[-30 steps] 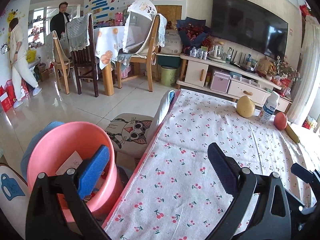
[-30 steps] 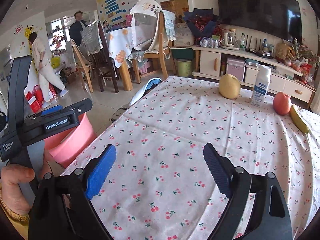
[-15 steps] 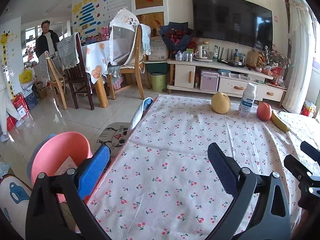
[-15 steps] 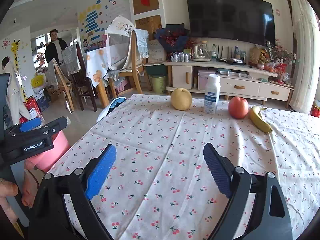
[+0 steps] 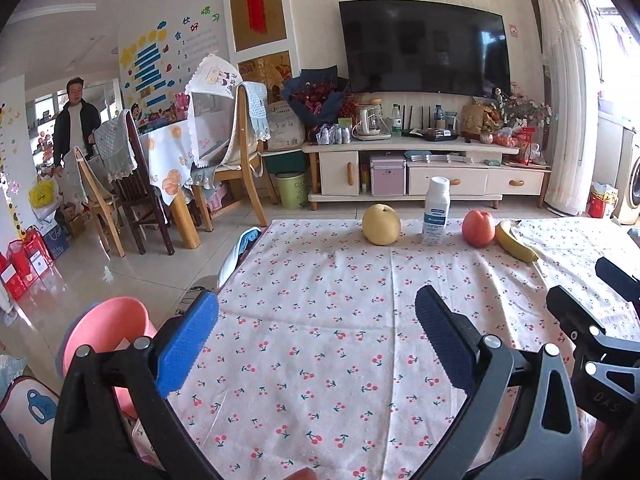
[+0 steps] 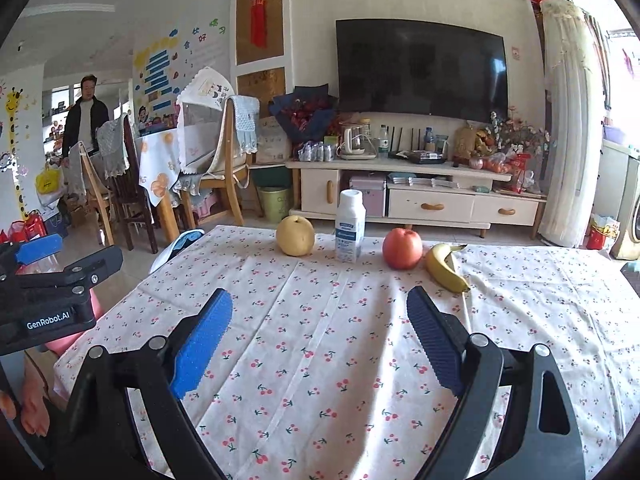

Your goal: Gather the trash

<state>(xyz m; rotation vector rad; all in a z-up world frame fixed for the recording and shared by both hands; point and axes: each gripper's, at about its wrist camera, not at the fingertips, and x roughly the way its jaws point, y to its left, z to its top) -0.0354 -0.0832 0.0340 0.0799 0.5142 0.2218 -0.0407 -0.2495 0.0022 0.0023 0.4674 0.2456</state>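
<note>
Pink bin (image 5: 102, 330) sat on the floor off the desk's (image 5: 320, 320) left edge, open mouth plain only in my left view, left gripper (image 5: 316, 336) fingers wide and empty, right gripper (image 6: 320, 332) likewise, bottle (image 6: 350, 226) upright between pear (image 6: 296, 235) and apple (image 6: 402, 248), banana (image 6: 444, 270) just beside the apple.

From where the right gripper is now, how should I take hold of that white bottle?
Grip the white bottle across its flat-sided body below the cap, approaching level from the near side. It stands upright, with a pear left and an apple right, so center the open right gripper between them.
</note>
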